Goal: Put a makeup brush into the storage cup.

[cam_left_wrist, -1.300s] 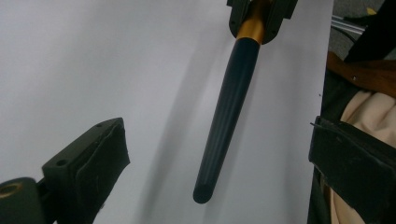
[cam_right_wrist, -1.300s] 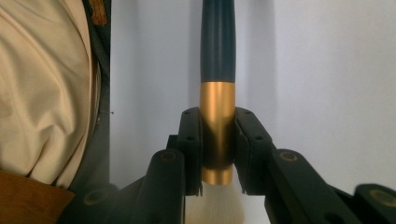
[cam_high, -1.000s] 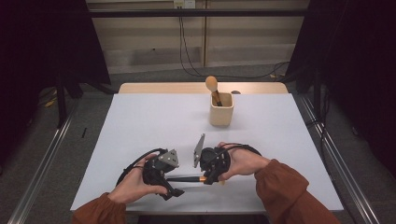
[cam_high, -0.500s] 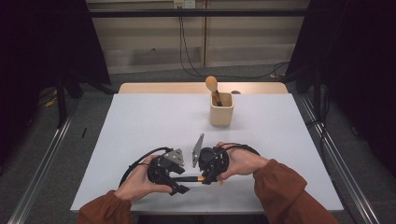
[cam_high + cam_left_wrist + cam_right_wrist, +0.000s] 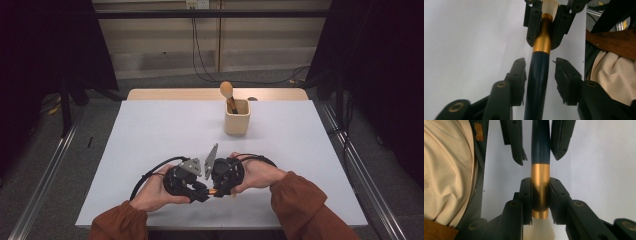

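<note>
While the right claw [image 5: 540,196] pinches the brush [image 5: 540,157] by its gold collar, the left claw [image 5: 540,75] (jaws just closing, not yet touching) must clamp the dark handle to take it over.

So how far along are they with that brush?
Done: the right gripper clamps the brush by its gold band. In hand: the left gripper has just been closing around the dark handle, one pad touching, the other with a gap. Left, probably: finish the handover and stand it in the cup.

One dark-blue, gold-ferruled makeup brush [image 5: 537,82], two black handheld grippers, one beige square cup [image 5: 236,117] (holding one wooden-headed brush [image 5: 227,91]), one white table [image 5: 150,135].
</note>
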